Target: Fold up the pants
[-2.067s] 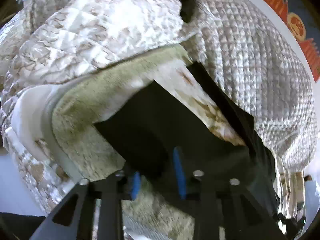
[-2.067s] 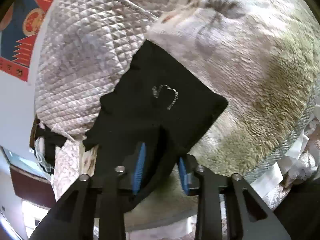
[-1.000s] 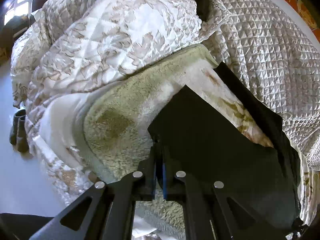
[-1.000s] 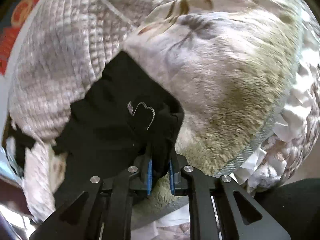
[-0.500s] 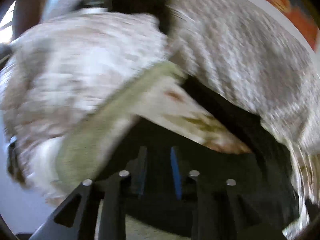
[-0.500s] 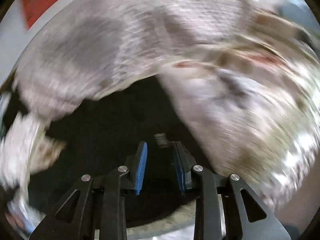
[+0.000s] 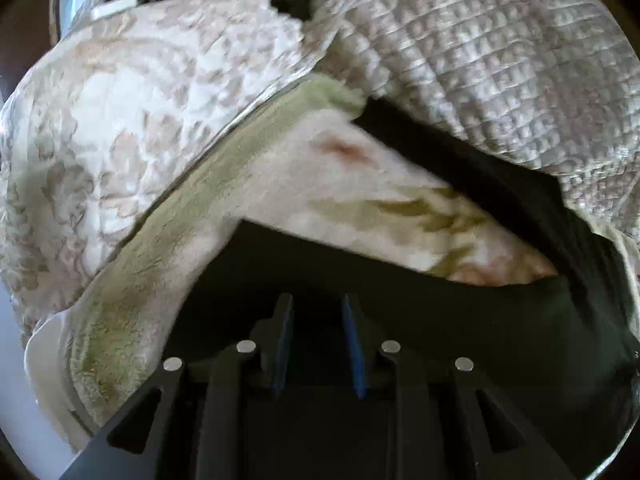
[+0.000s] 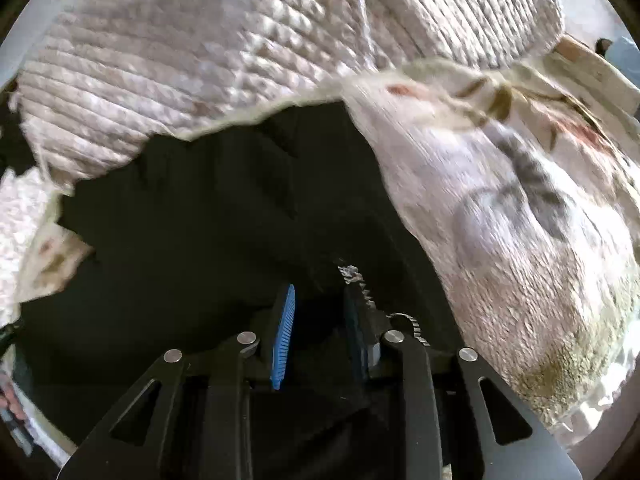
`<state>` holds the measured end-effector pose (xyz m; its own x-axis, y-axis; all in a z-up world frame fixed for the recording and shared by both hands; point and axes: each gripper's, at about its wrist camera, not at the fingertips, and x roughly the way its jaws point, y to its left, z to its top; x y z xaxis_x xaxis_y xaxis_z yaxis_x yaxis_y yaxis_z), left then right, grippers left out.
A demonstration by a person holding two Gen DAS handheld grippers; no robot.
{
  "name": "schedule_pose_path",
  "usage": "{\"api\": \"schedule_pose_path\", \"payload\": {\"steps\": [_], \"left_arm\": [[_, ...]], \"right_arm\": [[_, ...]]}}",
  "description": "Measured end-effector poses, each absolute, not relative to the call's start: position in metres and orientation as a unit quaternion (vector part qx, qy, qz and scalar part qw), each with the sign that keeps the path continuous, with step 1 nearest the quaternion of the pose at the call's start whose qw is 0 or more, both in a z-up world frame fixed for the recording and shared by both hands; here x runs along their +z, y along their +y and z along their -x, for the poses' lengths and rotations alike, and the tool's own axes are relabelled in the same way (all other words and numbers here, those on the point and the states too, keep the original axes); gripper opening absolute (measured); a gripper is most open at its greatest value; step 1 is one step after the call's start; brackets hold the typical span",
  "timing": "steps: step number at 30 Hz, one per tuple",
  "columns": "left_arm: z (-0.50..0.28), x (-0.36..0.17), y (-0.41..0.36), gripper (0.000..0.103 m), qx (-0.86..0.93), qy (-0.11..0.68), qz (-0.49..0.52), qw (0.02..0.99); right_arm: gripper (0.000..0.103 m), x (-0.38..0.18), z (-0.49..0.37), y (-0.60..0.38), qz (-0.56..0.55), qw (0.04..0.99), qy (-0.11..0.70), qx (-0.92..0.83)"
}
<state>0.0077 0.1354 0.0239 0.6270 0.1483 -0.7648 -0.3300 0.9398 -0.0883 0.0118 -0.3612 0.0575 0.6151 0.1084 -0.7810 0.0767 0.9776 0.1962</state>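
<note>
Starting at the left of the left wrist view, a cream quilted comforter with a beige floral print [image 7: 132,128] fills the upper left. Beside it lies a fleecy cream blanket with an olive-green border [image 7: 224,184], running diagonally toward the lower left. The black fabric pants [image 7: 460,312] lie on this blanket, spread across the lower centre and right. The left gripper [image 7: 316,344] sits low over the pants; its blue-padded jaws stand apart, with dark cloth visible in the gap. A grey-white diamond-quilted bedspread [image 7: 500,60] covers the upper right and overlaps the far edge of the pants.

In the right wrist view, the diamond-quilted bedspread [image 8: 240,48] spans the upper left. The pants [image 8: 208,220] occupy the centre and lower left. The right gripper [image 8: 320,328] is over the pants, jaws apart, with black cloth between them. A small white stitched emblem [image 8: 360,284] sits just beside the right finger. The fleecy blanket [image 8: 520,208] lies at the right.
</note>
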Motion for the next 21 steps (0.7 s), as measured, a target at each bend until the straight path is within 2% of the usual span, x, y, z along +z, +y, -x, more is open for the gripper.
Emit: {"api": "schedule_pose_path", "payload": {"steps": [7,12,15,16,21], "left_arm": [[-0.013,0.035,0.083,0.029,0.059,0.401,0.079,0.911],[-0.019,0.033,0.059,0.038,0.034,0.405,0.052,0.912],[-0.02,0.027,0.055,0.039,0.035,0.415,0.044,0.908],[-0.022,0.024,0.055,0.039,0.037,0.421,0.042,0.905],[-0.024,0.01,0.053,0.04,0.038,0.446,0.042,0.893]], "right_arm": [[0.027,0.053,-0.025,-0.341,-0.096,0.887,0.45,0.038],[0.028,0.058,-0.021,-0.309,-0.053,0.893,0.439,0.086],[0.044,0.048,-0.021,-0.301,-0.043,0.886,0.451,0.096],[0.046,0.045,-0.022,-0.3,-0.046,0.882,0.459,0.097],[0.047,0.041,-0.021,-0.299,-0.037,0.881,0.463,0.092]]}}
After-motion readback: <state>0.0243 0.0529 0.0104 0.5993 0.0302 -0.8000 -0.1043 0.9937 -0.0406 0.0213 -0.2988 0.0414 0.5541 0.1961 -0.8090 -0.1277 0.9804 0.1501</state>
